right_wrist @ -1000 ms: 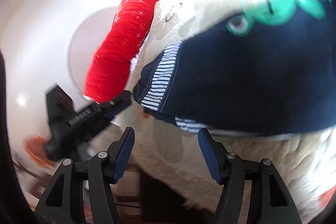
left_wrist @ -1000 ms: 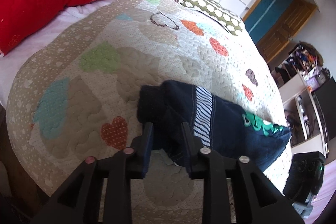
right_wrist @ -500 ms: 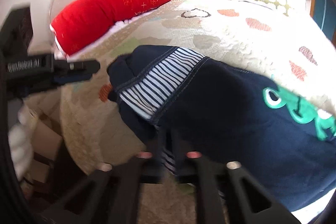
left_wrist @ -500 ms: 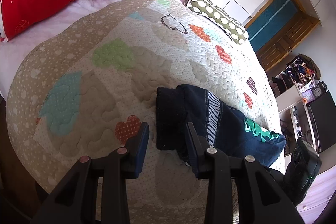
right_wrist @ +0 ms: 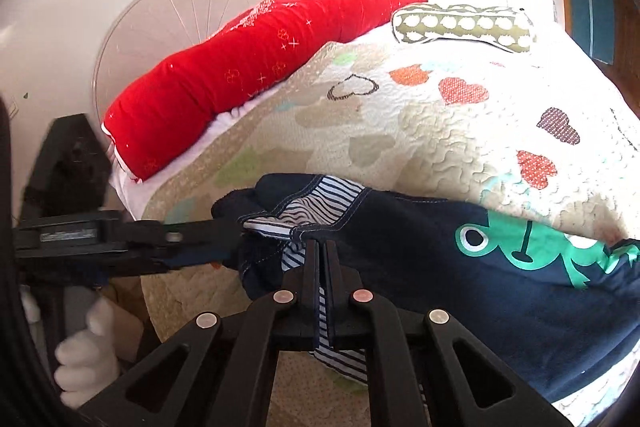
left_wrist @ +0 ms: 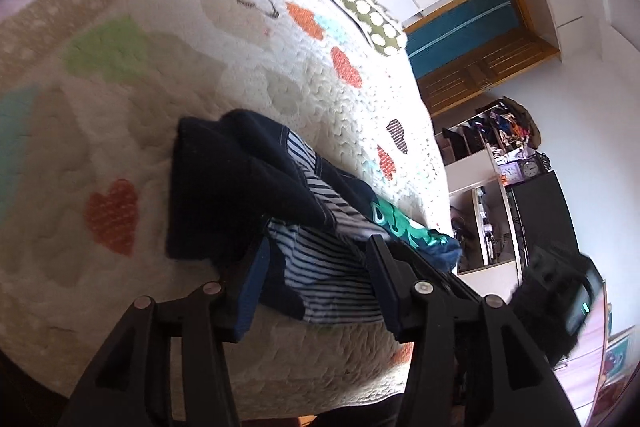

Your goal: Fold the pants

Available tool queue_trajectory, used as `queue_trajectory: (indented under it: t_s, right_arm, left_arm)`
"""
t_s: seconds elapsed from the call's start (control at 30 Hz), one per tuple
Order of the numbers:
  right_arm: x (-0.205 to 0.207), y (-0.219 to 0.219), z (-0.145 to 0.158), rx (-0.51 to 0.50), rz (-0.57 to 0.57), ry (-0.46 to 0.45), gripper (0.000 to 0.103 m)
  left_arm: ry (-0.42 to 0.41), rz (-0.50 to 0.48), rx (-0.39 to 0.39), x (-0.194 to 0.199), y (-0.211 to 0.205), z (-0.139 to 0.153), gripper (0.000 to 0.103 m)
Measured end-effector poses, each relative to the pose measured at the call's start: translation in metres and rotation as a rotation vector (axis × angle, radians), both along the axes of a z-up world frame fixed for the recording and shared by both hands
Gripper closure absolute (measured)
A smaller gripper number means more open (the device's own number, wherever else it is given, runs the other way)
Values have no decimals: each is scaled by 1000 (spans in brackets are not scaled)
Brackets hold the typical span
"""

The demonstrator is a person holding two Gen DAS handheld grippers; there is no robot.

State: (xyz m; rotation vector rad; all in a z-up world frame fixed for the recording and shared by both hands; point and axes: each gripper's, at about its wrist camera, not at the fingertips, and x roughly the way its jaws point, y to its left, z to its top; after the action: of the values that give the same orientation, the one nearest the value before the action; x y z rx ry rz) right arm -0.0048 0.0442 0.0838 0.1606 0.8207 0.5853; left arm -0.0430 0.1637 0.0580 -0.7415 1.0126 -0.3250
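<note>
Where the right gripper point(right_wrist: 322, 255) meets the pants point(right_wrist: 460, 267), its jaws stand nearly together, pinching striped cloth at the waist; the left gripper point(left_wrist: 320, 267) stands with jaws wide, striped lining between them, its fingers point(left_wrist: 256, 279) not pressing the cloth. Navy, with a green frog print point(right_wrist: 532, 247), the pants lie bunched near the edge of the quilt point(right_wrist: 440, 131), which is cream with coloured hearts and covers a bed; a red bolster point(right_wrist: 256, 67) lies along the quilt's far edge, a green dotted cushion point(right_wrist: 464, 27) beside it. Only the right view shows the round pale headboard point(right_wrist: 168, 23) behind the bolster, the left gripper reaching in from the side, and a white-gloved hand point(right_wrist: 86, 359) low at the left. Only the left view shows the room past the bed: a wooden door point(left_wrist: 476, 43) with teal panels, white shelves point(left_wrist: 480, 163) crowded with small things, a clock point(left_wrist: 532, 169), a black cabinet point(left_wrist: 540, 211), and the right gripper's dark, blurred body point(left_wrist: 560, 291) at the lower right.
</note>
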Motion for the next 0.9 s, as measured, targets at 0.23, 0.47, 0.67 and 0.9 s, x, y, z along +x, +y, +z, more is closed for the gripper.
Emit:
queue_trajectory:
  t_s: [0.23,0.47,0.67,0.9]
  right_arm:
    - [-9,1,-4,-14,13,0,100]
    - [-17,5,-16,-40,10,20,94]
    - [-31,-27,-37,369,68,231,44]
    - [-4,-68,-69,632,-57,388,42]
  left_arm:
    - [39,-39,-48,25,-16,-9,54]
    - [23,-45,-5,30,-23,-7,98]
    - [-10,-22,7,26,-19,1,98]
    - [-65,-34,21,9,-20,22,98]
